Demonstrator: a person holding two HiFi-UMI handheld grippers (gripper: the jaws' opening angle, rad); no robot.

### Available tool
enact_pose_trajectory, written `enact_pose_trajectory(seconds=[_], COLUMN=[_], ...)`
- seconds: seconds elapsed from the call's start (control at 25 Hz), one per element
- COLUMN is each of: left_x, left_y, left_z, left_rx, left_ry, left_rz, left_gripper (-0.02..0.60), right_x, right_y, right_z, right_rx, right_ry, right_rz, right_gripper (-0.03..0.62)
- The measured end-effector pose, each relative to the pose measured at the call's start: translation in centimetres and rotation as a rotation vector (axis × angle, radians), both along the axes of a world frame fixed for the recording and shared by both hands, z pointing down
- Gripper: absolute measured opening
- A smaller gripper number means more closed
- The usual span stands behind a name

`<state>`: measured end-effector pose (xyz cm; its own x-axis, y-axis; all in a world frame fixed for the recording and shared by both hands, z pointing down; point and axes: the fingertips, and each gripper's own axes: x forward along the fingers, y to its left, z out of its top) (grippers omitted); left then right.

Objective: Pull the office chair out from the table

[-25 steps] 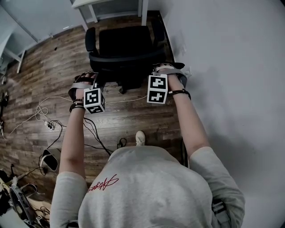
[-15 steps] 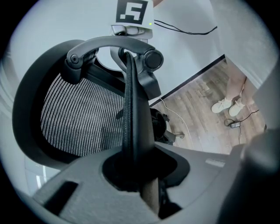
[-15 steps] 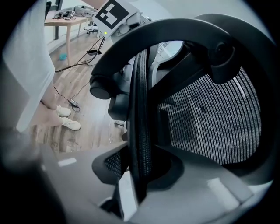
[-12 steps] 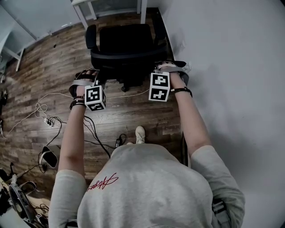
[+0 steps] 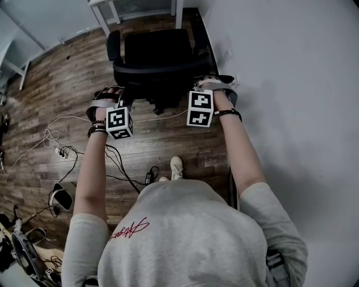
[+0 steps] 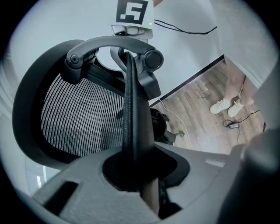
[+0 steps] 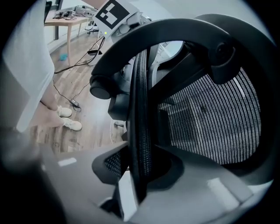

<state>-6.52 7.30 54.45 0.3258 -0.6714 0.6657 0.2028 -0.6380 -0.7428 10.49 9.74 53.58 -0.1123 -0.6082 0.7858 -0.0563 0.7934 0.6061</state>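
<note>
Office chair (image 5: pixel 160 56) is standing on the wooden floor (image 5: pixel 67 84) near the white table (image 5: pixel 106 11), its back turned toward me. I am clenching my left gripper (image 6: pixel 136 173) and my right gripper (image 7: pixel 139 175) on the rim of its mesh backrest (image 6: pixel 78 118), one at each side.

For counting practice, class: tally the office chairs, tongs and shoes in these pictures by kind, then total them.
office chair: 1
tongs, left tongs and right tongs: 2
shoes: 2
Total: 5
</note>
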Motion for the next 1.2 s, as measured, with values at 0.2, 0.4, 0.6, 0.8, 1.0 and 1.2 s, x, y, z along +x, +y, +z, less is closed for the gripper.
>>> enact_pose_trajectory(seconds=[0.2, 0.4, 0.6, 0.8, 1.0, 1.2], left_x=[0.0, -0.1, -0.1, -0.1, 0.0, -0.2], left_y=[0.4, 0.9, 1.5, 2.0, 2.7, 3.2], left_z=[0.3, 0.0, 0.1, 0.2, 0.3, 0.3], left_rx=[-0.004, 0.002, -0.007, -0.004, -0.003, -0.008], left_ry=[-0.001, 0.000, -0.001, -0.001, 0.000, 0.000], left_rz=[0.000, 0.004, 0.004, 0.008, 0.011, 0.017], left_gripper=[0.058, 0.058, 0.058, 0.058, 0.058, 0.058], right_x=[0.0, -0.1, -0.1, -0.1, -0.1, -0.3], right_y=[0.4, 1.0, 1.6, 2.2, 2.8, 3.3], right_z=[0.2, 0.0, 0.0, 0.2, 0.2, 0.3], right_rx=[-0.003, -0.002, -0.002, -0.003, -0.006, -0.005], right_ry=[-0.001, 0.001, 0.000, -0.001, -0.001, 0.000], right_rz=[0.002, 0.004, 0.008, 0.011, 0.012, 0.016], right_gripper=[0.098, 0.098, 0.098, 0.098, 0.100, 0.098])
